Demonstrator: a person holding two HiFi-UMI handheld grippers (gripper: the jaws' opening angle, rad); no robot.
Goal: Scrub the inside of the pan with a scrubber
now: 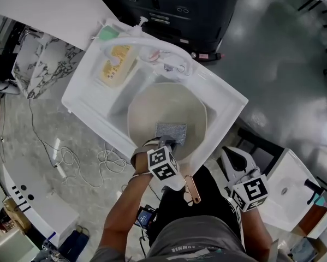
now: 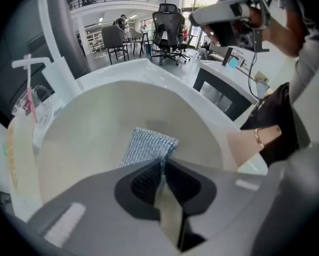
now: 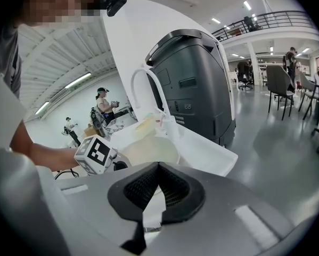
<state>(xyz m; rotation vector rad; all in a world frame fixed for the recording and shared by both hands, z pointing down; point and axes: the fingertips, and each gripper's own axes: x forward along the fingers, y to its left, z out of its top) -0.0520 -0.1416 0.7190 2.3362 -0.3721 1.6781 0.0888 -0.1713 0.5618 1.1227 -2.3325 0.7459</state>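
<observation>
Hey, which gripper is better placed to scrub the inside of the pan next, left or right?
Left. The left gripper is shut on the scrubber, which lies inside the pan. The right gripper is shut on nothing and sits off to the side, outside the sink.

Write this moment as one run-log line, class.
left gripper: shut on scrubber | scrubber: inside pan | right gripper: shut, empty, clear of pan

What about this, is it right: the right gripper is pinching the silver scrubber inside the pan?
No, it is the left gripper that is pinching the silver scrubber inside the pan; the left gripper view shows it. The right gripper holds nothing.
</observation>
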